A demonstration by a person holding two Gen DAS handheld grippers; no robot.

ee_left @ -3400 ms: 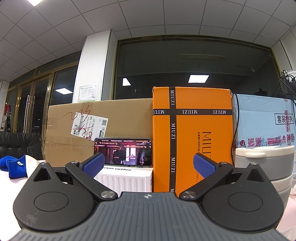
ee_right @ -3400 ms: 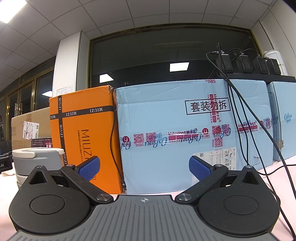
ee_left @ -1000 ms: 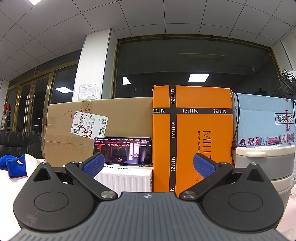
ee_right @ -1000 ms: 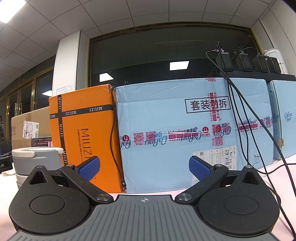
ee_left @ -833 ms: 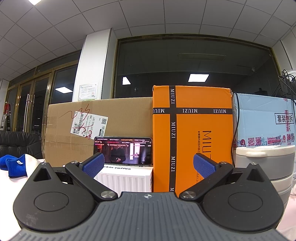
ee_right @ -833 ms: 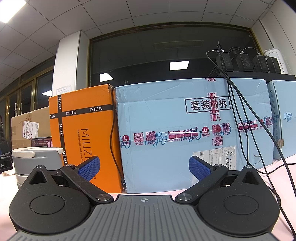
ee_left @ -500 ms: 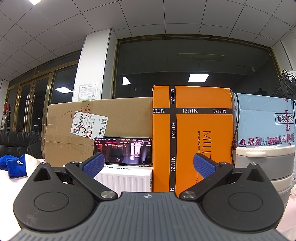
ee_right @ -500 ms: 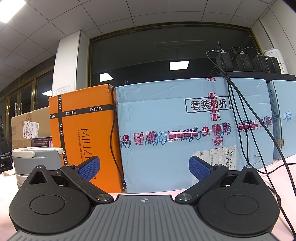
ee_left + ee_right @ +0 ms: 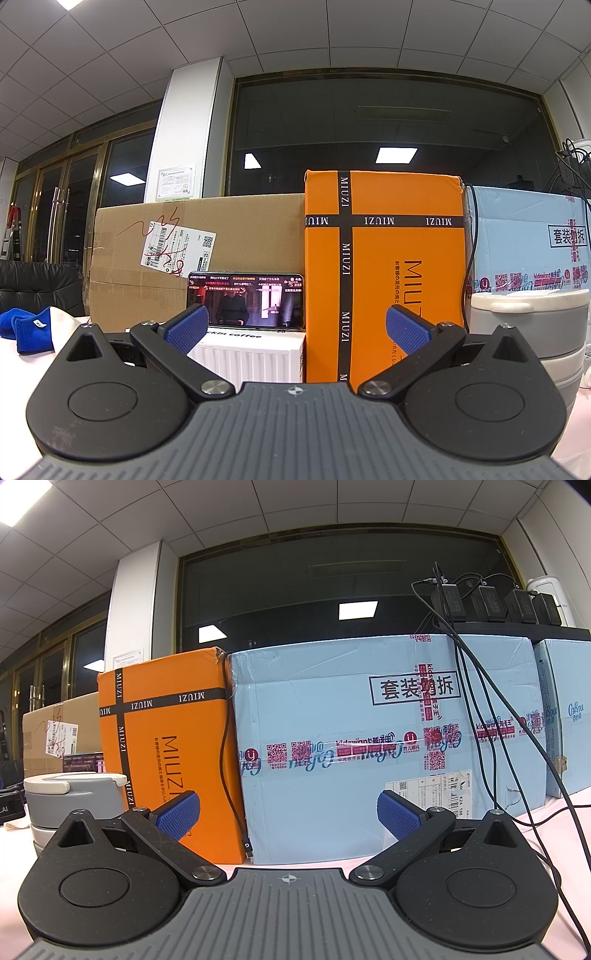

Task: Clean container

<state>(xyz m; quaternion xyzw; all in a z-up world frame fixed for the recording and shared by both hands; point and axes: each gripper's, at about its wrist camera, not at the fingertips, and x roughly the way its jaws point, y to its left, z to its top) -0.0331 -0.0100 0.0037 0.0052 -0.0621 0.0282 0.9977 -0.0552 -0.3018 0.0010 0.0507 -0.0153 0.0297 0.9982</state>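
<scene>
Task not yet begun. Left hand-held gripper (image 9: pixel 295 328) and right hand-held gripper (image 9: pixel 288 812) both spread apart, empty, low over table (image 9: pixel 14 853). Grey stacked container (image 9: pixel 532 332) stands between them, lid on. Next: reach container, likely fetch blue cloth (image 9: pixel 26 328).

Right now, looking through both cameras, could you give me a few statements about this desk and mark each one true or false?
1. Both tongs, left and right, are open and hold nothing. True.
2. The phone lies flat on the table. False: it stands on edge on a white box, with its screen lit.
3. The grey container has its lid on. True.
4. The orange box stands right of the blue box. False: it stands to its left.
5. The blue cloth is draped over the container. False: it lies far left on the table, apart from it.
</scene>
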